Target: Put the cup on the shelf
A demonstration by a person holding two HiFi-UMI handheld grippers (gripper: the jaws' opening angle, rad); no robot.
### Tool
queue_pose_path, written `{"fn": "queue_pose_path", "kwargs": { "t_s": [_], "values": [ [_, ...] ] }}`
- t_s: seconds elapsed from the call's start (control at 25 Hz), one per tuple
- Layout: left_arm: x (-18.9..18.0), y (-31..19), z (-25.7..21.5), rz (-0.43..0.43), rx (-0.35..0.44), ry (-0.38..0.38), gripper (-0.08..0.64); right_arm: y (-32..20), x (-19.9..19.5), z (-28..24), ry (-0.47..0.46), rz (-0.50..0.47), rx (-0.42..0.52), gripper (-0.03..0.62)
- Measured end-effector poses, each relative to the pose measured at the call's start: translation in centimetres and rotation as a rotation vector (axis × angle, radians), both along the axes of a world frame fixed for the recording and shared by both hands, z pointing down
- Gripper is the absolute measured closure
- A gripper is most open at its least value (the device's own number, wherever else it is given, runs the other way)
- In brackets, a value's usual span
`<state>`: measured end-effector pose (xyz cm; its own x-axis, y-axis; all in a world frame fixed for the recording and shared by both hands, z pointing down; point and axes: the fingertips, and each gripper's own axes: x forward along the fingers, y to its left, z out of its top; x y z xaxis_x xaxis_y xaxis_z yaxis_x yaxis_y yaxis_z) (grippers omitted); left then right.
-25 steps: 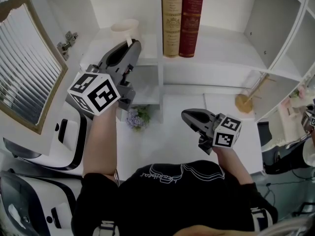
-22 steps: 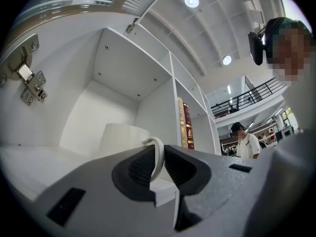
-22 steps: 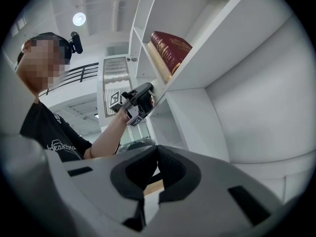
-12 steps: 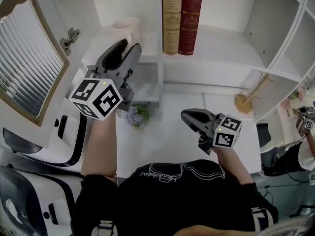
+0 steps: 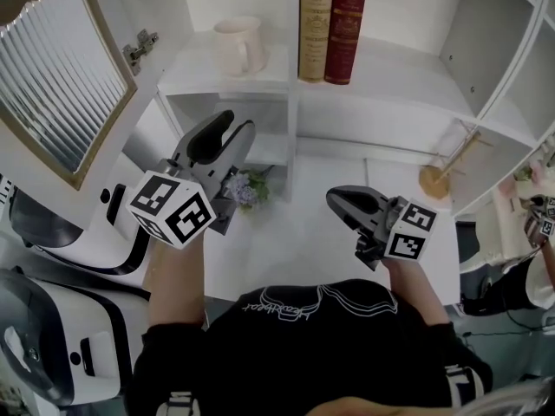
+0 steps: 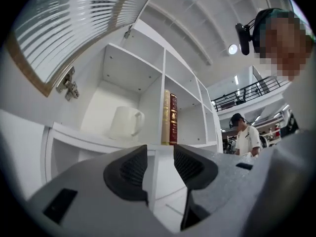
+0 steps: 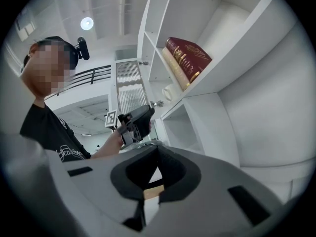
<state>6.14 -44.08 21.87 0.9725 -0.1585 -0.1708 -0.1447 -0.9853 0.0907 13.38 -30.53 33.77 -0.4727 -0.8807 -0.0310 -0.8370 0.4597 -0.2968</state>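
A cream cup [image 5: 238, 46] with its handle to the right stands upright on the white shelf [image 5: 204, 81], free of both grippers. In the left gripper view the cup [image 6: 124, 122] sits in the cubby ahead and above. My left gripper [image 5: 227, 133] is below and in front of that shelf. Its jaws have just been opening and stand open, with nothing between them [image 6: 160, 164]. My right gripper [image 5: 340, 202] hovers over the white table [image 5: 303, 241], and its tips meet on nothing [image 7: 157, 149]. The right gripper view also shows the left gripper [image 7: 136, 122].
A tan and a red book [image 5: 334, 24] stand on the shelf to the right of the cup. The ribbed-glass cabinet door [image 5: 61, 68] hangs open at left. Small flowers [image 5: 247, 189] and a wooden stand [image 5: 434, 176] sit on the table. White machines [image 5: 52, 232] stand at left.
The left gripper has let go of the cup, opened, and drawn back and down from the shelf. The cup stays on the shelf. The right gripper shifted slightly.
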Motion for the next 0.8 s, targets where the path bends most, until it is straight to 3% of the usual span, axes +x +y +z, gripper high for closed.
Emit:
{"fn": "queue_pose_path", "kwargs": {
  "t_s": [0.36, 0.56, 0.8],
  "values": [
    [-1.2, 8.4, 8.6, 0.18, -0.192, -0.062, 0.415, 1.0, -2.4, -1.0, -0.002, -0.07, 0.058, 0.586],
    [-1.0, 10.0, 11.2, 0.175, -0.2, -0.111, 0.514, 1.1, -3.0, -0.5, -0.018, -0.081, 0.063, 0.586],
    [-0.7, 11.6, 12.1, 0.211, -0.209, -0.108, 0.555, 1.2, -3.5, 0.2, -0.016, -0.092, 0.063, 0.586]
  ]
}}
